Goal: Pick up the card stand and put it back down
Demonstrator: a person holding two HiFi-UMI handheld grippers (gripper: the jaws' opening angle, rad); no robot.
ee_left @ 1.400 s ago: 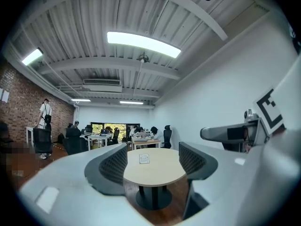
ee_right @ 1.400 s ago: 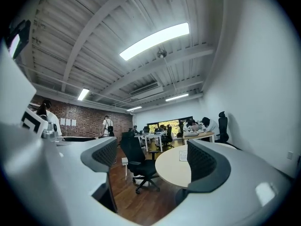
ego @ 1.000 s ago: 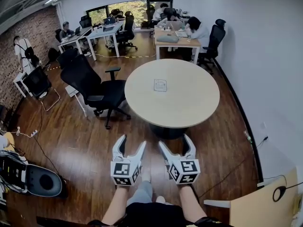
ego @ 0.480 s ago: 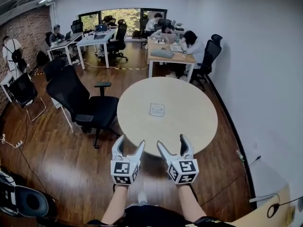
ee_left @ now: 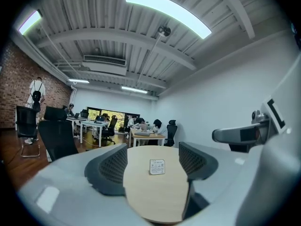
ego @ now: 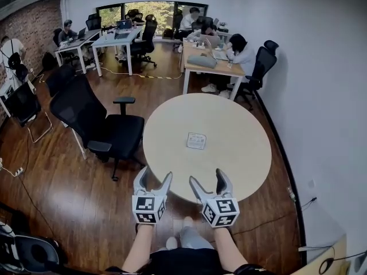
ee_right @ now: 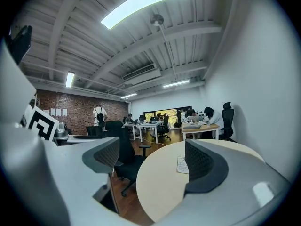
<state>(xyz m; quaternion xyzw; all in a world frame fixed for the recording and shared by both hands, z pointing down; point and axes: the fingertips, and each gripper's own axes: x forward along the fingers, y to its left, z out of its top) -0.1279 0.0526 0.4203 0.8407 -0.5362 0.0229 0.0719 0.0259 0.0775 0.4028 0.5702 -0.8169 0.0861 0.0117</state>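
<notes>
The card stand (ego: 196, 141) is a small clear holder with a white card, standing near the middle of the round beige table (ego: 241, 165). It also shows upright in the left gripper view as the card stand (ee_left: 157, 166), and partly behind a jaw as the card stand (ee_right: 182, 165). My left gripper (ego: 152, 181) hovers open just short of the table's near edge, nothing between its jaws. My right gripper (ego: 210, 180) is beside it, its jaws have just been closing, and it is open and empty. Both are well short of the stand.
A black office chair (ego: 106, 125) stands close to the table's left side. Desks (ego: 209, 62) with seated people fill the back of the room. A white wall (ego: 321, 96) runs along the right. Wooden floor (ego: 69, 193) lies around the table.
Both grippers have come forward from the open floor up to the table's near edge. The table and card stand now appear closer. The right jaws stand a little narrower.
</notes>
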